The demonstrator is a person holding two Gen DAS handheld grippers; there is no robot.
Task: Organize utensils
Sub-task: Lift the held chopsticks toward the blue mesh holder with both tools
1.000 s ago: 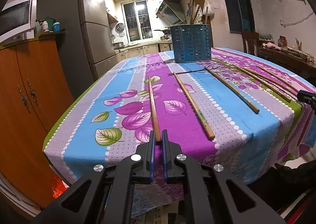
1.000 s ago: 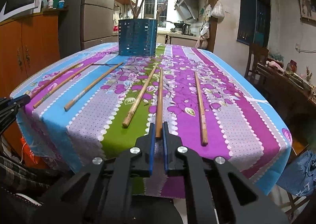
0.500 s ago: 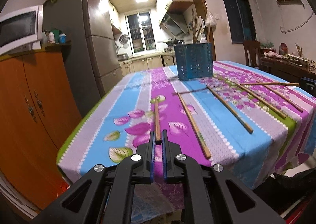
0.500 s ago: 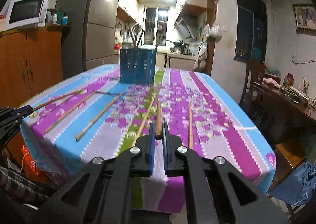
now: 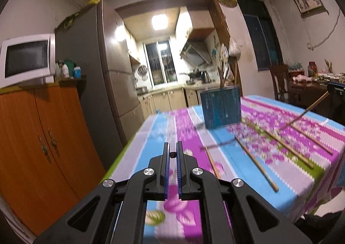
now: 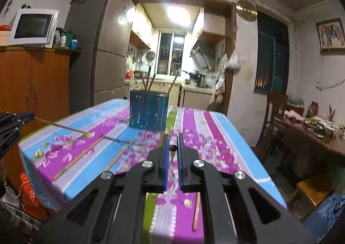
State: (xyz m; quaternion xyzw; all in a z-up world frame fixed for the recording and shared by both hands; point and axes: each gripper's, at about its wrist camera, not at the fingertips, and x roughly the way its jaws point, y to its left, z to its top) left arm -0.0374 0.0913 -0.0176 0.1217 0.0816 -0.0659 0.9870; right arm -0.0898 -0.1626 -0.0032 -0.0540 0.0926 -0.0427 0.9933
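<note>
My left gripper (image 5: pixel 172 153) is shut on a wooden chopstick; I see only its butt end (image 5: pixel 172 154) between the jaws. From the right wrist view that chopstick (image 6: pixel 64 128) slants from the left gripper (image 6: pixel 23 117) down to the tablecloth. My right gripper (image 6: pixel 172 147) is shut on another chopstick, end-on (image 6: pixel 173 148); from the left wrist view it (image 5: pixel 308 110) slants down from the right gripper (image 5: pixel 333 91). The blue perforated utensil holder (image 5: pixel 221 108) (image 6: pixel 148 110) stands at the table's far end with several sticks in it. Loose chopsticks (image 5: pixel 255 164) (image 6: pixel 79 155) lie on the cloth.
The table has a striped floral cloth (image 6: pixel 189 207). An orange cabinet (image 5: pixel 38 136) with a microwave (image 5: pixel 25 58) stands left, beside a fridge (image 5: pixel 101 76). A chair (image 6: pixel 273 112) and a cluttered side table (image 6: pixel 312 132) stand right.
Both grippers have lifted and tilted up, each raising the near end of its chopstick off the cloth. The view now looks more level across the table.
</note>
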